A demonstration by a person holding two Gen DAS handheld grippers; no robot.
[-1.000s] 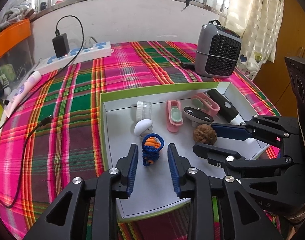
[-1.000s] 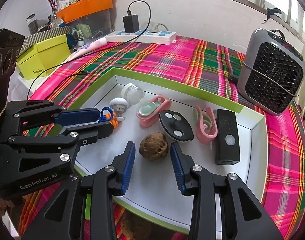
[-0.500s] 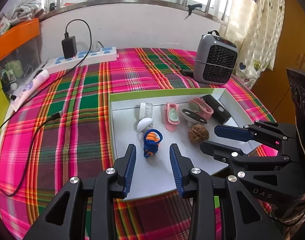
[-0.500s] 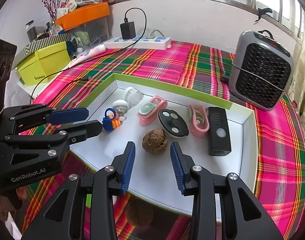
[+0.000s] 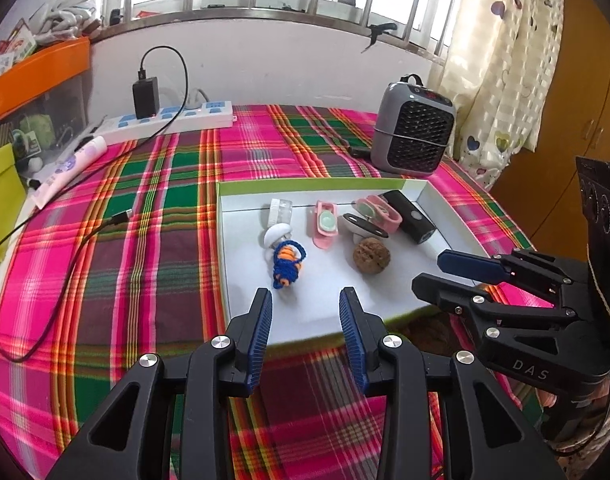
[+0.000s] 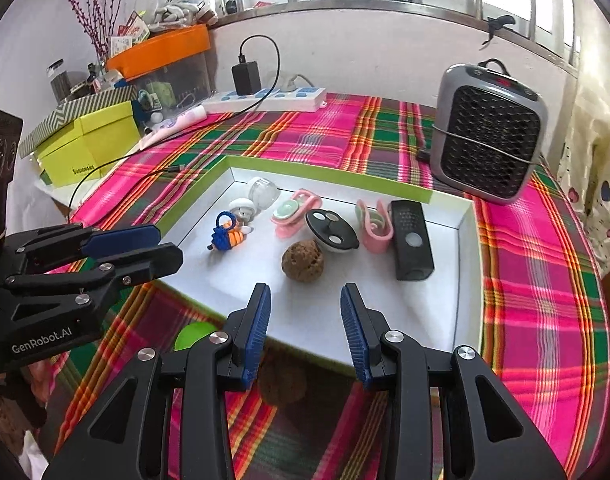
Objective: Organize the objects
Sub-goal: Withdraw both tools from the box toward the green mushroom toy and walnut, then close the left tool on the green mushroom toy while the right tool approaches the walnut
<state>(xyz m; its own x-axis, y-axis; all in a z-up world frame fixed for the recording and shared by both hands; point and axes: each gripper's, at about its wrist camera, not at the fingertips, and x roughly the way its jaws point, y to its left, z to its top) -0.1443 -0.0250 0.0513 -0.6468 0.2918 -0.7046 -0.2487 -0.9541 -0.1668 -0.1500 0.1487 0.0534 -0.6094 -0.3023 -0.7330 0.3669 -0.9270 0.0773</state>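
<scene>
A white tray with a green rim (image 5: 321,182) (image 6: 467,248) holds a blue-and-orange knotted toy (image 5: 285,263) (image 6: 226,233), a walnut (image 5: 371,258) (image 6: 302,260), a white mushroom figure (image 5: 276,233), a clear jar (image 5: 280,210), two pink clips (image 5: 325,227) (image 6: 372,224), a black disc (image 6: 331,232) and a black remote (image 5: 411,222) (image 6: 411,238). My left gripper (image 5: 306,308) is open and empty over the tray's near edge. My right gripper (image 6: 306,308) is open and empty, also at the near edge. Each shows in the other's view.
A grey fan heater (image 5: 413,136) (image 6: 487,134) stands behind the tray. A power strip with a charger (image 5: 165,118) and cable lie at the back left. A yellow box (image 6: 89,140) sits at the left. Another walnut (image 6: 281,382) and a green object (image 6: 193,336) lie before the tray.
Both grippers have drawn back and up from the tray, away from the toy and the walnut. Both stayed open and empty. The tray's objects have not moved.
</scene>
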